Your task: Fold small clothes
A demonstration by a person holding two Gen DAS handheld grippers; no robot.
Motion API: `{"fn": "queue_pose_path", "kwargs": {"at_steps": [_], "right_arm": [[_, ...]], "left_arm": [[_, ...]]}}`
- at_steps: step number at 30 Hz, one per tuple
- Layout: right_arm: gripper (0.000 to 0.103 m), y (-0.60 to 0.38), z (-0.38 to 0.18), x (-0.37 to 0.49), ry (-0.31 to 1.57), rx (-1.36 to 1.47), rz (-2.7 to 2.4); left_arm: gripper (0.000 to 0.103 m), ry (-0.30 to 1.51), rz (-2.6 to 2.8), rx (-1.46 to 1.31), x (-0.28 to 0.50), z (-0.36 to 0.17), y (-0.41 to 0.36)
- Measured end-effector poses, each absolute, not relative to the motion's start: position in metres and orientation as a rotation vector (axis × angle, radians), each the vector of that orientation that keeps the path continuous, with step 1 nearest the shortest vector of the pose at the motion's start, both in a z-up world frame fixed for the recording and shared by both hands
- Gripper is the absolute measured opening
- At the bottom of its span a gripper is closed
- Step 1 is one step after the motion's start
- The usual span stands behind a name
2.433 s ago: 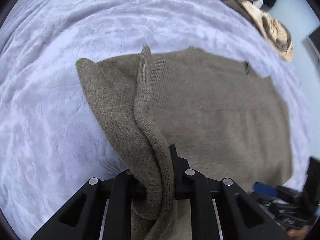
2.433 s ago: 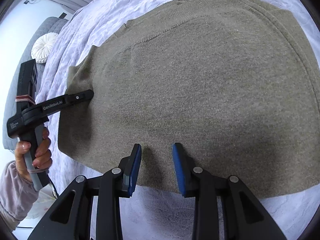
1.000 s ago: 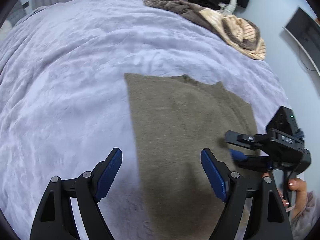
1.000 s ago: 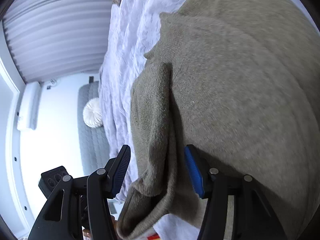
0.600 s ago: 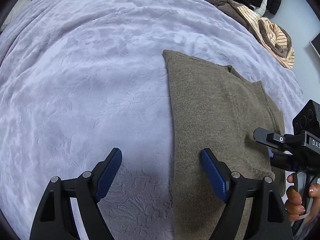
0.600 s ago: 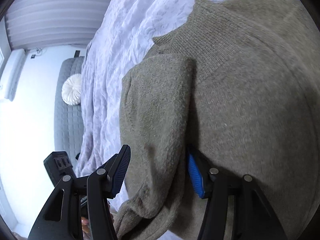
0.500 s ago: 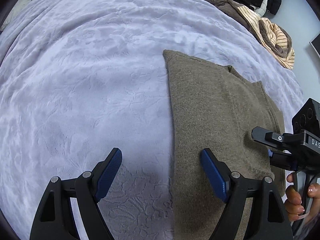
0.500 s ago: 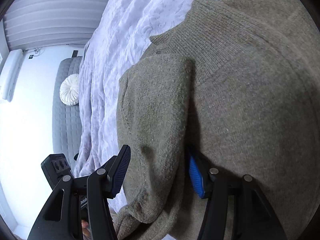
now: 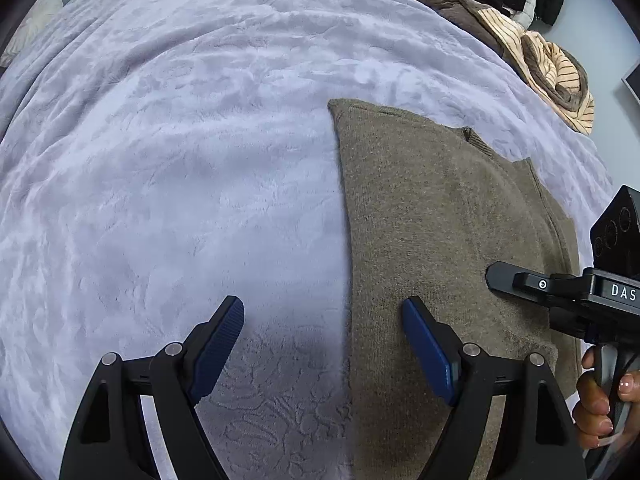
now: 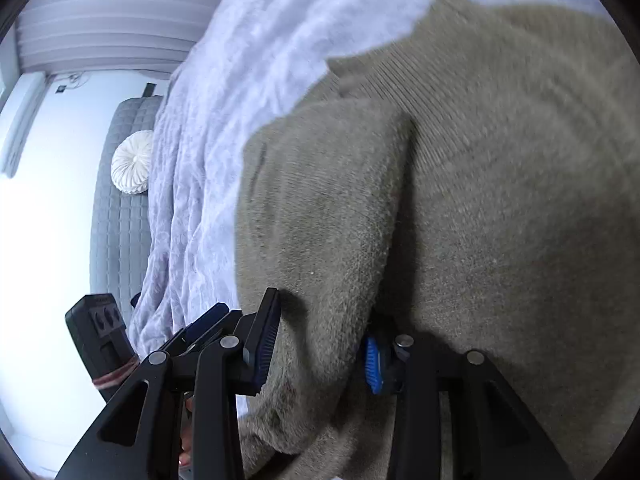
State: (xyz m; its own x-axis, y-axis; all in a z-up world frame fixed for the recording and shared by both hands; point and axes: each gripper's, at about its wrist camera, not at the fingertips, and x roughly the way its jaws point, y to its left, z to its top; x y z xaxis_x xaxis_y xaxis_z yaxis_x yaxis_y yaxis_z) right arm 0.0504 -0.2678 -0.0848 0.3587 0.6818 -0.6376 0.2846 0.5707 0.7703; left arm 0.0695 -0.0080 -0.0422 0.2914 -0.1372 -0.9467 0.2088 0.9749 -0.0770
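An olive-brown knit sweater (image 9: 436,216) lies flat on the lavender blanket (image 9: 180,152), folded into a long strip. My left gripper (image 9: 324,336) is wide open and empty, straddling the sweater's left folded edge near its bottom. The right gripper (image 9: 496,276) shows at the right edge of the left wrist view, over the sweater's right side. In the right wrist view my right gripper (image 10: 320,340) has its jaws apart around a thick folded flap of the sweater (image 10: 320,208); the fabric fills the gap and partly hides the right finger.
A pile of other clothes (image 9: 532,40), brown, striped and black, lies at the bed's far right corner. A grey quilted headboard (image 10: 120,208) with a round white cushion (image 10: 132,166) stands beyond the bed's edge.
The left gripper let go of the sweater fold and opened wide. The right gripper moved in around a folded flap and has narrowed somewhat on it.
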Motion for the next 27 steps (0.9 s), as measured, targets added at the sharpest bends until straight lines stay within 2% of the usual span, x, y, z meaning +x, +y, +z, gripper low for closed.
{"fn": "queue_pose_path", "kwargs": {"at_steps": [1, 3, 5, 9, 18, 27], "right_arm": [[0.018, -0.265, -0.083, 0.052, 1.220, 0.964, 0.309], [0.014, -0.258, -0.071, 0.052, 1.190, 0.887, 0.304], [0.014, -0.251, -0.054, 0.051, 1.142, 0.846, 0.333], [0.013, -0.262, -0.019, 0.046, 1.004, 0.947, 0.439], [0.013, -0.292, 0.026, 0.034, 0.891, 0.936, 0.464], [0.013, -0.378, 0.009, -0.014, 0.880, 0.949, 0.318]], "left_arm": [[0.083, 1.259, -0.230, 0.063, 0.070, -0.043, -0.008], [0.082, 1.254, -0.232, 0.071, 0.070, -0.042, -0.008], [0.082, 1.237, -0.237, 0.098, 0.068, -0.037, -0.011], [0.082, 1.216, -0.323, 0.091, 0.063, -0.023, -0.021], [0.082, 1.142, -0.460, 0.144, 0.056, 0.013, -0.089], [0.082, 1.168, -0.543, 0.214, 0.043, -0.018, -0.169]]}}
